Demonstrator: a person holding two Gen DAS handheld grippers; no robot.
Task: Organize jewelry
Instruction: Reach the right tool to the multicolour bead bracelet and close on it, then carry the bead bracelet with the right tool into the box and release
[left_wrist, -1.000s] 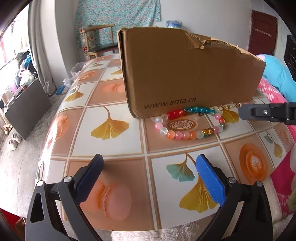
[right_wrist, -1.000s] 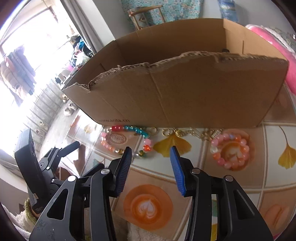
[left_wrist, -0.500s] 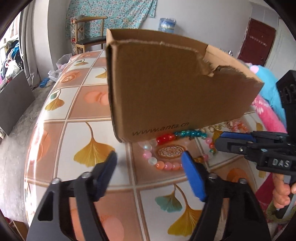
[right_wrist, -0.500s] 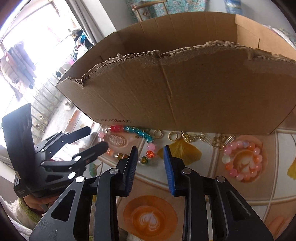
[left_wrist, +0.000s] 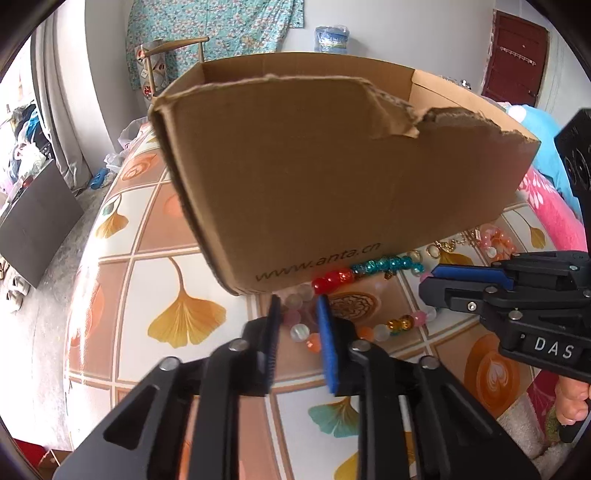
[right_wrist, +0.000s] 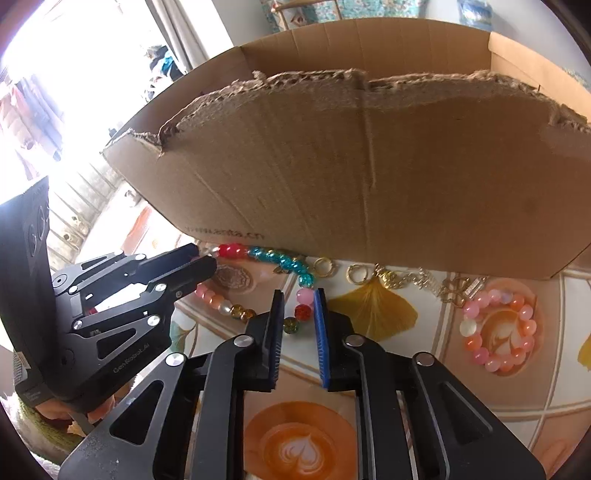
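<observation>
Two grippers closing on a multicoloured bead bracelet (right_wrist: 258, 284) lying at frame centre, against a cardboard box (right_wrist: 369, 166).

The left gripper (left_wrist: 297, 314) and the right gripper (right_wrist: 298, 304) both stand narrowly apart, beads between their pads; contact is unclear. Box hides its interior.

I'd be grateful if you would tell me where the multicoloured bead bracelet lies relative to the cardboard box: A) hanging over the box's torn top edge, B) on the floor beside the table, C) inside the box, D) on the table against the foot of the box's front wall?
D: the multicoloured bead bracelet lies on the table, its red and teal beads along the bottom of the cardboard box.
</observation>
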